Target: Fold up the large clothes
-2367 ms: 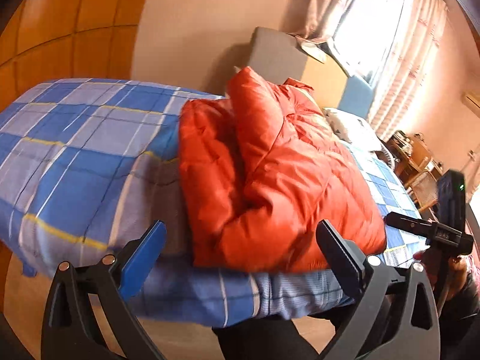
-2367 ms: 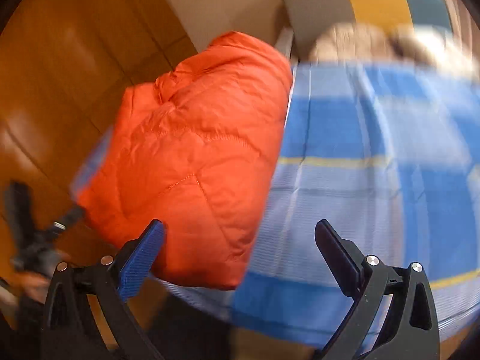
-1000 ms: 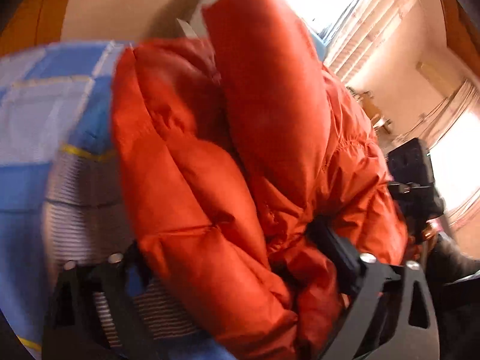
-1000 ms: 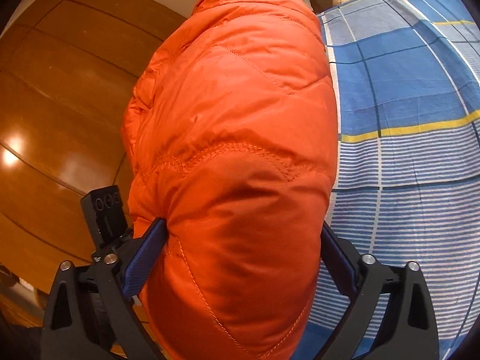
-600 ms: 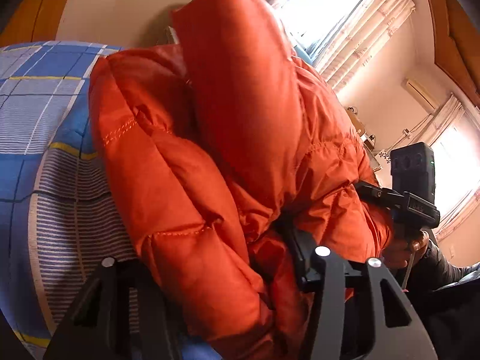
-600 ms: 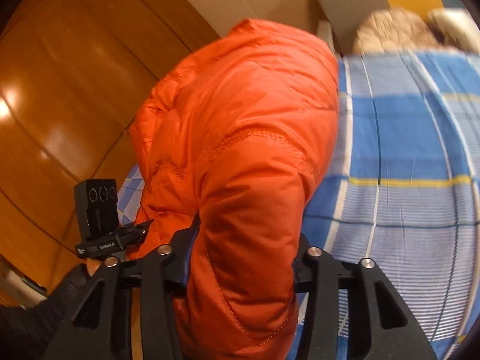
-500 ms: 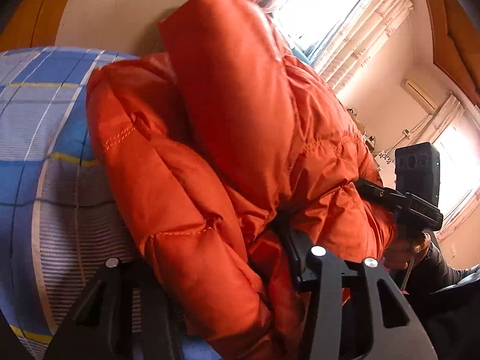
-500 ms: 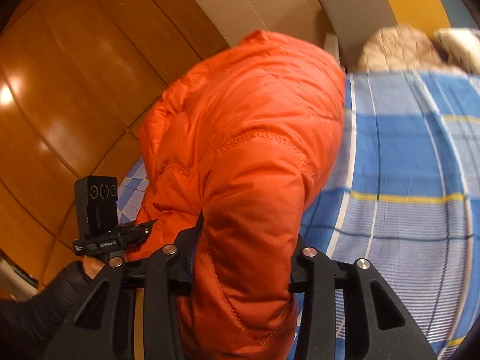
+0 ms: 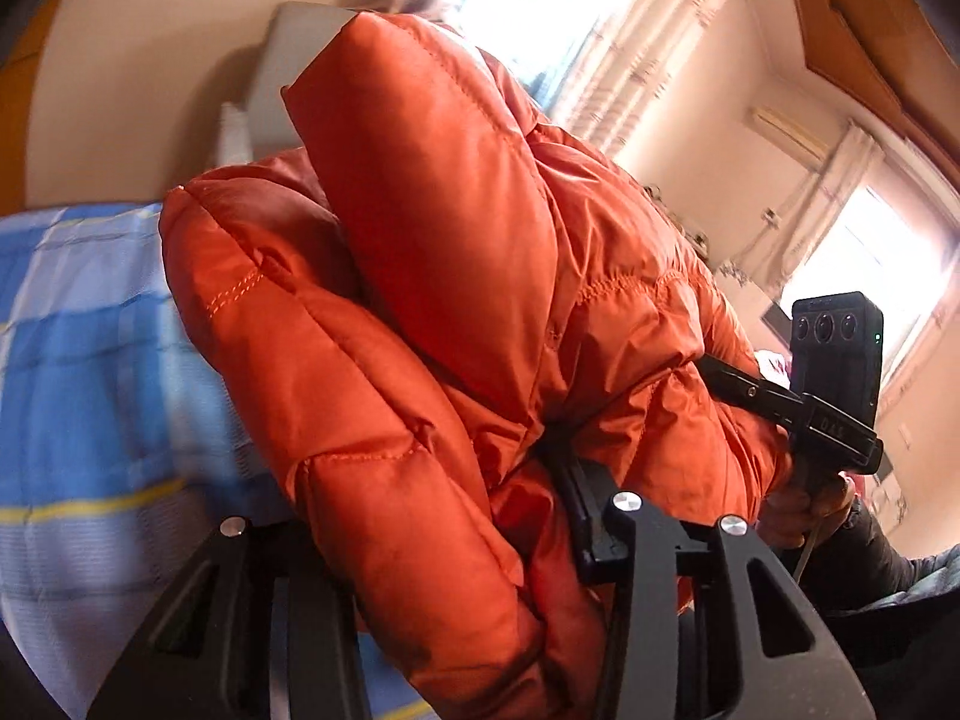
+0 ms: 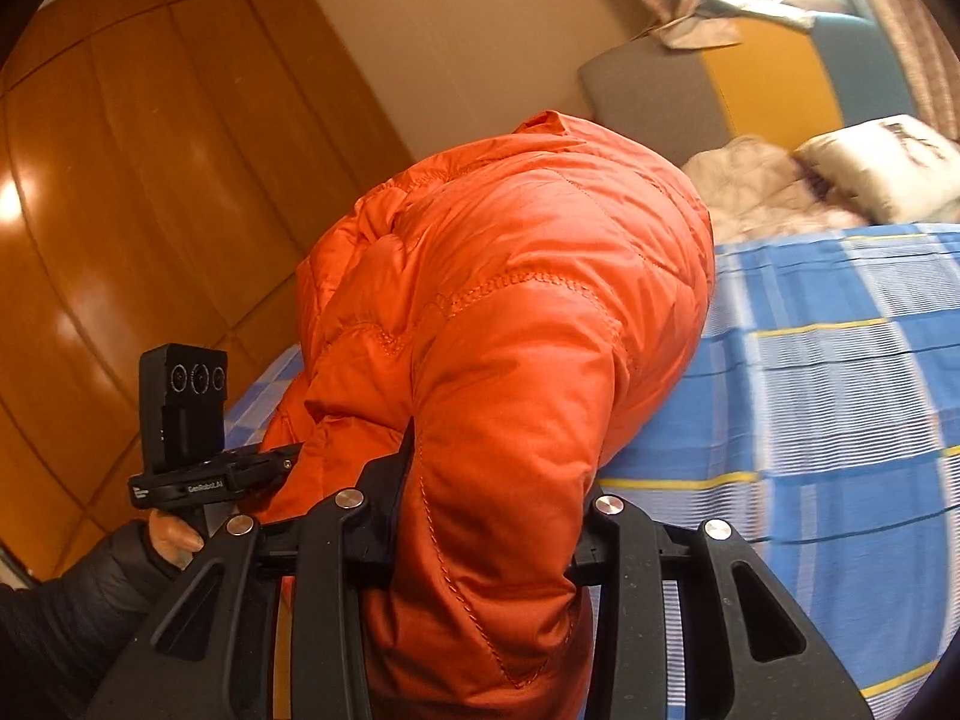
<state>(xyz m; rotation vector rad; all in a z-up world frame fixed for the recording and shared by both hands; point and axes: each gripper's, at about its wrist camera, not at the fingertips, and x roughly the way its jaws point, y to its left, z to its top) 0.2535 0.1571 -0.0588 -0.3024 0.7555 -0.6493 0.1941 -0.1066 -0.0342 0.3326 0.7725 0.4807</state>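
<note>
You have both the left gripper and right gripper closing, pinching the orange jacket at frame centre, to carry it folded.

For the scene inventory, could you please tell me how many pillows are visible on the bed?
1: a white pillow at the head of the bed, beside crumpled bedding. Others may be hidden.

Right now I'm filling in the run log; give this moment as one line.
stage: lifting folded jacket | left gripper: closing on jacket | right gripper: closing on jacket | surface: bed
</note>
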